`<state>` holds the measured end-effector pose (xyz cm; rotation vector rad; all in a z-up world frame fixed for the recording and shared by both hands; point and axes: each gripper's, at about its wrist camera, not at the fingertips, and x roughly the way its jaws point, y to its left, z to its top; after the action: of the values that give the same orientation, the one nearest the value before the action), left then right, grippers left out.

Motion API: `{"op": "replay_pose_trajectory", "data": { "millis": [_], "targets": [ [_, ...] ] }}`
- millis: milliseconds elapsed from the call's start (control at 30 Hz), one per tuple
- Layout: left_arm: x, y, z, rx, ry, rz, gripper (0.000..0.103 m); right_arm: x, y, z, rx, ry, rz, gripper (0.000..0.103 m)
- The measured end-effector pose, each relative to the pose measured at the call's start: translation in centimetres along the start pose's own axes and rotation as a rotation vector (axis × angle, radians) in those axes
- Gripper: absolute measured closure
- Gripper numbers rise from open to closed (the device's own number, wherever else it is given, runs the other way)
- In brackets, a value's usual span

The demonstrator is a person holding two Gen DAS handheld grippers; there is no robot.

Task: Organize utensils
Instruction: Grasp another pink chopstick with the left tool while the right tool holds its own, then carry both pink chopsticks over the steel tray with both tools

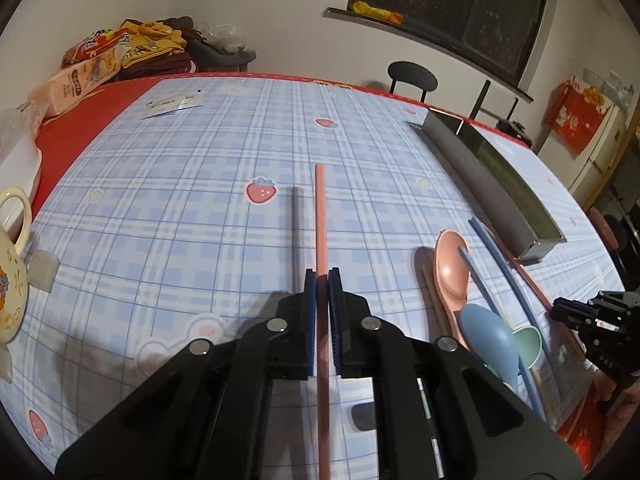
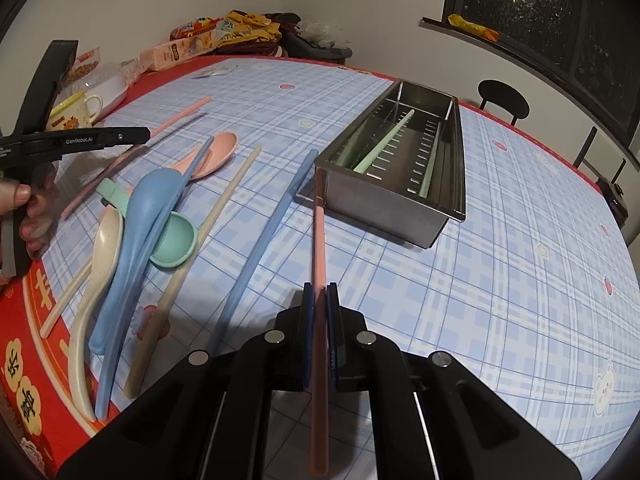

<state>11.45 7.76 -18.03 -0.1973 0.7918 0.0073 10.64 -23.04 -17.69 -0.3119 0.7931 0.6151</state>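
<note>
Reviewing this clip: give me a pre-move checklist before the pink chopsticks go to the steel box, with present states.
1. Left gripper shut on a pink chopstick: ok.
2. Right gripper shut on the other pink chopstick: ok.
3. Steel box open on top, two green chopsticks inside, room left: ok.
4. Right chopstick's tip clear of the box wall: cannot tell, it lies at the near corner.
5. Blue chopstick beside the right gripper, untouched: ok.
</note>
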Motion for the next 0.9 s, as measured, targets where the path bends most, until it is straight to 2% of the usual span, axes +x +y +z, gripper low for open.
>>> {"op": "replay_pose_trajectory", "data": {
  "millis": [167,367,567,900],
  "targets": [
    [-0.5,0.2,0.0,-0.010,-0.022,-0.006,0.093,-1.3,-0.9,-0.2,0.039,-0.072,0.042,0.097],
    [-0.9,0.5,-0.1,-0.025,-0.040,-0.006,0.093,-2.1,-1.2,-0.3,0.052,-0.118,0.056,0.097],
    [-1.6,0.3,0.0,-0.016,-0.058,0.029,0.093,-2.9,-1.5,-0.5,0.048,-0.162,0.105,0.097],
    [-4.7,0.8,1.4,-0.077,-0.079,-0.061,0.093,-4.9,-4.0,-0.6,0.202,-0.260,0.226,0.097]
  ]
}}
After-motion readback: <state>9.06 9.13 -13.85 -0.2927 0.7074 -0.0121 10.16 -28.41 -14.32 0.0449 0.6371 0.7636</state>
